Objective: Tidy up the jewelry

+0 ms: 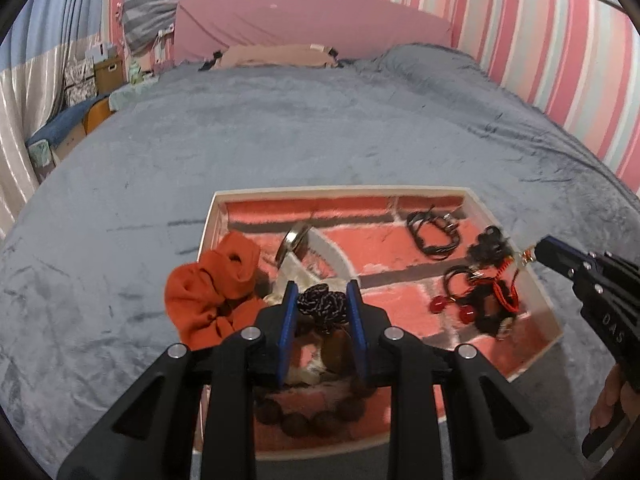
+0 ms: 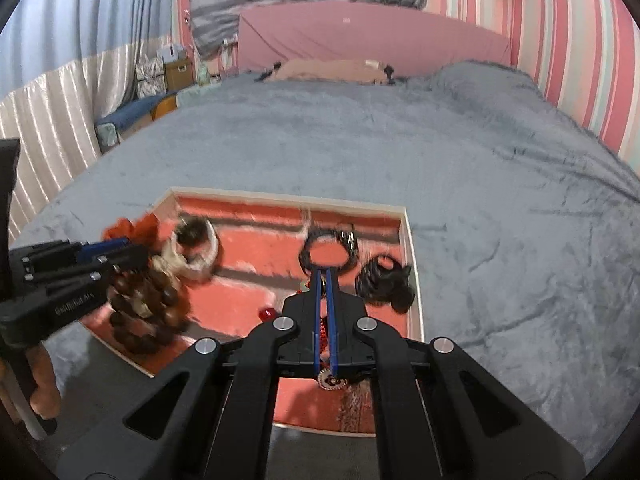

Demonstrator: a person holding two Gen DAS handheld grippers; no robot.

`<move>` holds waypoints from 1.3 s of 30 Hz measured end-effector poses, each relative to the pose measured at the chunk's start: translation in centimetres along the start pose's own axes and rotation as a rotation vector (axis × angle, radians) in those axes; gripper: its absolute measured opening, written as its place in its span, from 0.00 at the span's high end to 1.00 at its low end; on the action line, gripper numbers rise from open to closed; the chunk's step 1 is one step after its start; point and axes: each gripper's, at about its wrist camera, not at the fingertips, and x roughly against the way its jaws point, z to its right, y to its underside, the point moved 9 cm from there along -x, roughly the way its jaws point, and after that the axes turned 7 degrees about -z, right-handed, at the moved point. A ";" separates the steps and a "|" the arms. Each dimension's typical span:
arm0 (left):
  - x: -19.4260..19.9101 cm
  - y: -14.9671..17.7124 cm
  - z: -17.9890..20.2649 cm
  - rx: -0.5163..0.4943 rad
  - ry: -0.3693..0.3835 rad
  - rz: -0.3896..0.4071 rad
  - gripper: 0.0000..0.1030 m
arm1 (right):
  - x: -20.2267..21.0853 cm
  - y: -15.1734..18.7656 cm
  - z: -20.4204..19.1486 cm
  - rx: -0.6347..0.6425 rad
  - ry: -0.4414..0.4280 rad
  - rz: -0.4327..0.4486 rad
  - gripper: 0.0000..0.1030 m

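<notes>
Lying on a soft grey bed blanket (image 1: 280, 140) is a shallow white-walled tray with a red brick-pattern floor (image 1: 384, 268), and the jewelry sits inside it.

The right gripper (image 2: 325, 276) has its blue fingers (image 2: 317, 320) pressed close together, pinching a thin red woven cord with small metal charms (image 1: 505, 286). In the right wrist view the cord runs long-ways between the fingers, from the tips back to a little round toothed charm near the camera. In the left wrist view this gripper comes in from the right side over the tray's right wall, and the cord hangs down from its tip to a messy pile of two shiny red round beads (image 1: 438, 303) and dark bits.

The left gripper (image 1: 322, 292) has its blue fingers (image 1: 289, 320) spread apart on each side of a black-and-white twisted rope band (image 1: 322, 303). The pictures do not show whether the pads touch the band. A string of big dark brown round beads (image 2: 144, 308) hangs under this gripper, curling in a loop near the tray's close edge.

A crumpled orange fabric scrunchie (image 1: 212, 292) lies over the tray's left wall. A thin black cord loop (image 1: 432, 236) lies flat near the far right corner, beside a bunched black hair tie (image 2: 384, 280).
</notes>
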 end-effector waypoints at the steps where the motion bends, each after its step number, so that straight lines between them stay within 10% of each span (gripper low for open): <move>1: -0.5 0.3 -0.3 0.004 -0.004 -0.009 0.76 | -0.6 0.4 0.1 -0.005 -0.001 -0.012 0.96; 9: -1.4 1.4 -1.7 0.022 -0.011 -0.033 0.66 | -4.4 3.5 0.5 -0.034 -0.019 -0.111 0.94; 13: 0.1 1.9 -1.7 0.022 -0.030 -0.008 0.42 | -4.2 4.0 0.7 -0.048 -0.026 -0.111 0.53; 17: 2.4 2.9 -1.7 0.020 -0.040 0.001 0.41 | -2.7 4.3 0.8 -0.050 -0.021 -0.100 0.48; 25: 11.7 6.5 -1.8 0.008 -0.128 0.116 0.14 | 7.0 7.1 -0.7 -0.014 0.006 0.007 0.05; 39: 27.0 18.4 -0.1 0.058 -0.255 0.256 0.04 | 22.2 17.0 -5.1 -0.002 0.070 0.096 0.04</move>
